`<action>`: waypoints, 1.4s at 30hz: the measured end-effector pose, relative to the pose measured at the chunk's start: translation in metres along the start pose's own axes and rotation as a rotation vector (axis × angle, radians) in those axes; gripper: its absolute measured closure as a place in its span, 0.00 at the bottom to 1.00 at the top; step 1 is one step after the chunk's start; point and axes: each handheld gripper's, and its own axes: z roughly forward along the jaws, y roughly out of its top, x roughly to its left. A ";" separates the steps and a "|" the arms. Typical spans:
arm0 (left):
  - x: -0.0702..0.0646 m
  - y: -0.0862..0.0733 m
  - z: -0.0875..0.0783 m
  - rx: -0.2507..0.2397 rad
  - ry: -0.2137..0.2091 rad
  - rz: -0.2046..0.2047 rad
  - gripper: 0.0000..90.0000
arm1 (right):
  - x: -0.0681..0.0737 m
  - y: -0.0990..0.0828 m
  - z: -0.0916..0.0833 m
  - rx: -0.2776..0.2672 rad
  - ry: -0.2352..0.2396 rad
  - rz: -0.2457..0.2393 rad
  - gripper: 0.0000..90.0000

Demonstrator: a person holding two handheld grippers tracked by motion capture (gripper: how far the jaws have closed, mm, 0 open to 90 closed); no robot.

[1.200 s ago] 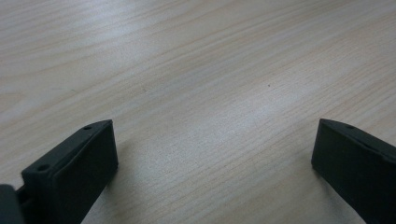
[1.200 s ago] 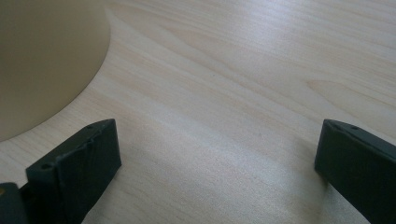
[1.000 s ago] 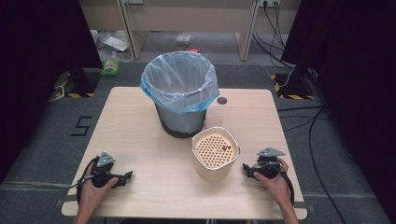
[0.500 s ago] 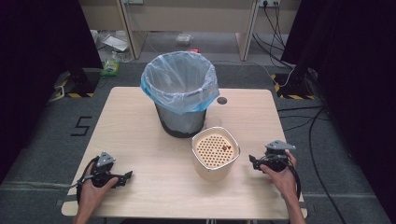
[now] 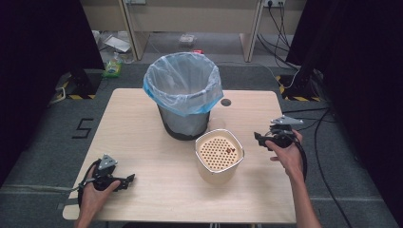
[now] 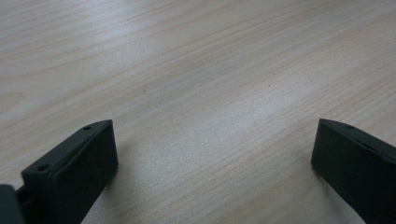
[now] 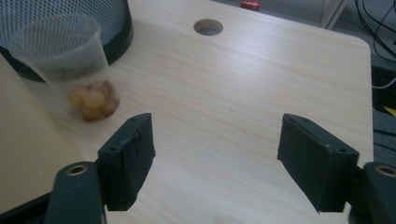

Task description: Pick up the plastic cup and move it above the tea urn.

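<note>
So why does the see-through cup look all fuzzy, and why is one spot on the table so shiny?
In the right gripper view the clear plastic cup sits close to the lens and out of focus, so it and the food inside blur. In the left gripper view overhead light glares off the wooden table as a pale patch. The high view is sharper, with dark curtains at both sides.

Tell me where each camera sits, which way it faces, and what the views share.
High view: above the person's side, looking forward and down on the table, bin, container; both forearms show.
Left gripper view: rides the left gripper, facing bare tabletop.
Right gripper view: rides the right gripper, facing a cup.
Shared: the table hole.
</note>
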 end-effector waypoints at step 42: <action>0.000 0.000 0.000 0.002 -0.001 0.002 0.00 | 0.054 0.083 0.084 0.117 0.229 -0.130 0.74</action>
